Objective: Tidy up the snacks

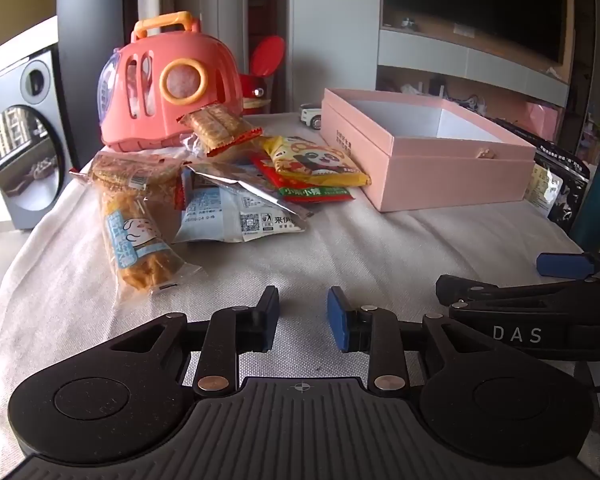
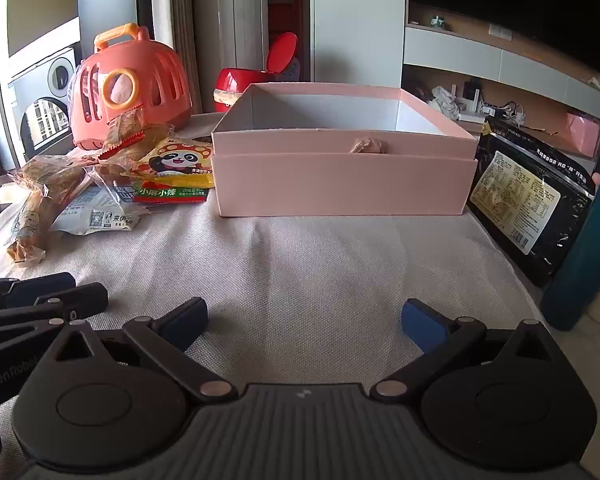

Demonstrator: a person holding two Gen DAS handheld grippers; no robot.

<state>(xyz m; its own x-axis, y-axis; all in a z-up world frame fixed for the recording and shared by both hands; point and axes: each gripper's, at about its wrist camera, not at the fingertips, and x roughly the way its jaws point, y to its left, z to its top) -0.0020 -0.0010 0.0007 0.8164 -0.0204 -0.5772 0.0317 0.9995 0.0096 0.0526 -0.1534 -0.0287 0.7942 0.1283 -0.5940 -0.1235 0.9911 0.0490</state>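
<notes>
A pile of snack packets lies on the cloth-covered table: a long orange snack bag (image 1: 140,236) (image 2: 32,216), a white-blue packet (image 1: 236,212) (image 2: 96,212), a yellow panda packet (image 1: 320,160) (image 2: 172,164), a red-green packet (image 1: 316,192) (image 2: 168,194) and a cracker pack (image 1: 220,124) (image 2: 124,128). An open pink box (image 1: 424,160) (image 2: 340,176) stands to their right; its inside looks empty. My left gripper (image 1: 303,316) is open and empty, near the table's front. My right gripper (image 2: 304,322) is open wide and empty, facing the box.
A coral toy carrier (image 1: 168,84) (image 2: 128,88) stands behind the pile. A red lidded bin (image 2: 256,80) and a small toy car (image 1: 312,116) sit at the back. A black packet (image 2: 532,196) and a teal bottle (image 2: 584,248) stand at the right edge.
</notes>
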